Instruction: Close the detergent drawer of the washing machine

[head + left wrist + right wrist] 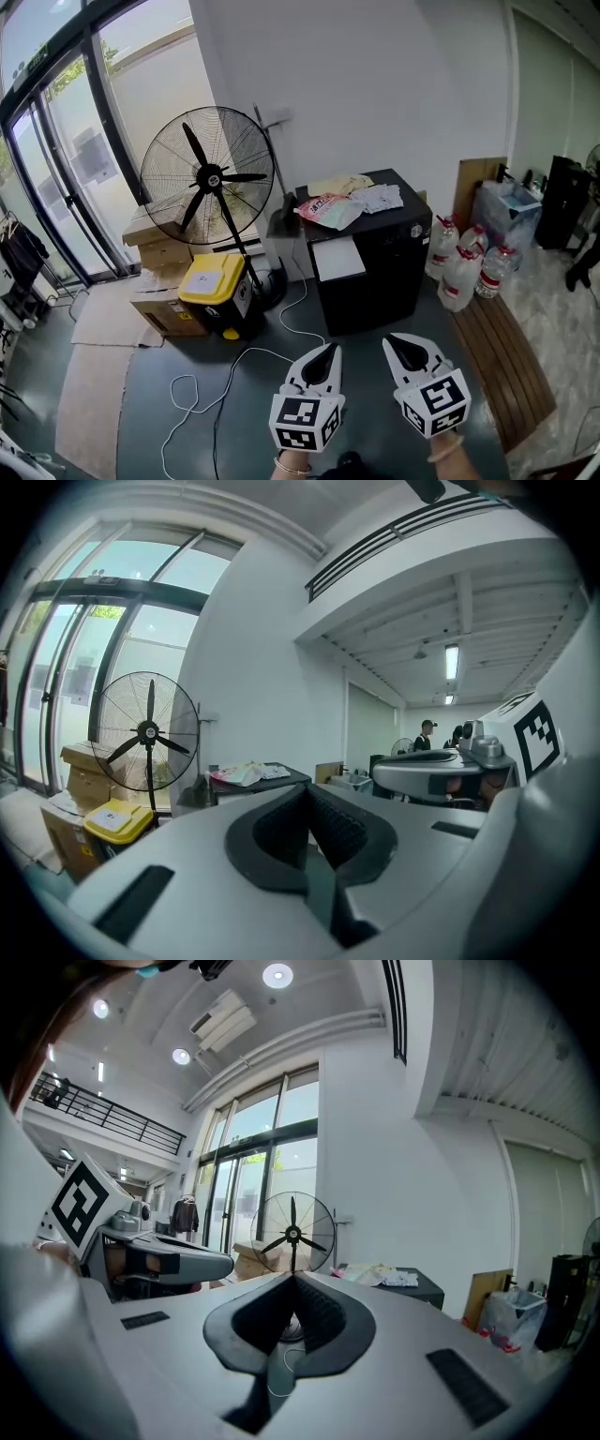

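I'm holding left gripper (323, 356) and right gripper (403, 351) pressed together, empty, facing far black cabinet (375, 272); pushing likely needs no grip.

A bare work hall, looking like a workshop.
Glass doors (66, 159) are lining one wall (375, 84); a pedestal fan (208, 175), cardboard boxes (164, 251) and water bottles (461, 275) are standing on the floor (141, 412).
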{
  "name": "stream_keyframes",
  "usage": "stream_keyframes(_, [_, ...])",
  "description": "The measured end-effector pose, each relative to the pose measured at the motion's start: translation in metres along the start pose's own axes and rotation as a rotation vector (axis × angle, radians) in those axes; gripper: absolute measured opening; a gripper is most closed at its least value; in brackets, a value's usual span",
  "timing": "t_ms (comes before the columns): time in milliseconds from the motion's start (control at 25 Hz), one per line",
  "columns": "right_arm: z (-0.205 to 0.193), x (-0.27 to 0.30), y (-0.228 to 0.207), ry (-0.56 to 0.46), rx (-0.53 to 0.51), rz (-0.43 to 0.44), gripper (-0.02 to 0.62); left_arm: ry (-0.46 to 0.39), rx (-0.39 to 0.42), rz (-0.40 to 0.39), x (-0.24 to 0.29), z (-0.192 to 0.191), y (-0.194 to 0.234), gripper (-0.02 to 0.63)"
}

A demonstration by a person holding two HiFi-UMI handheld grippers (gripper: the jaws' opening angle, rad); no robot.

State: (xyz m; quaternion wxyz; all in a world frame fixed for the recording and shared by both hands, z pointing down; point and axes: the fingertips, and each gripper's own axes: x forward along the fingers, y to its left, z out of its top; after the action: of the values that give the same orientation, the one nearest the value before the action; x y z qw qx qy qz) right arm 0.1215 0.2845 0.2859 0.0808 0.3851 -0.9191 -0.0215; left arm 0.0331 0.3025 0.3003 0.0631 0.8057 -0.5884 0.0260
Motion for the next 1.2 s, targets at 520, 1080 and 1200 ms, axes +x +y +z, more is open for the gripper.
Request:
stream_keyframes(520, [0.005, 0.053, -0.006, -0.015, 0.012, -0.034, 0.02, -0.007, 0.016, -0.033, 0.029, 0.002, 0.042, 0.017])
stream_keyframes(1080, [0.006, 0.096, -0.027, -0.026, 0.008, -0.029, 0.02, -0.021, 0.034, -0.067, 0.071, 0.006, 0.06, 0.017])
stream_keyframes(1200, [0.005, 0.109, -0.039, -0.042, 0.007, -0.018, 0.02, -0.032, 0.026, -0.082, 0.087, 0.006, 0.062, 0.017])
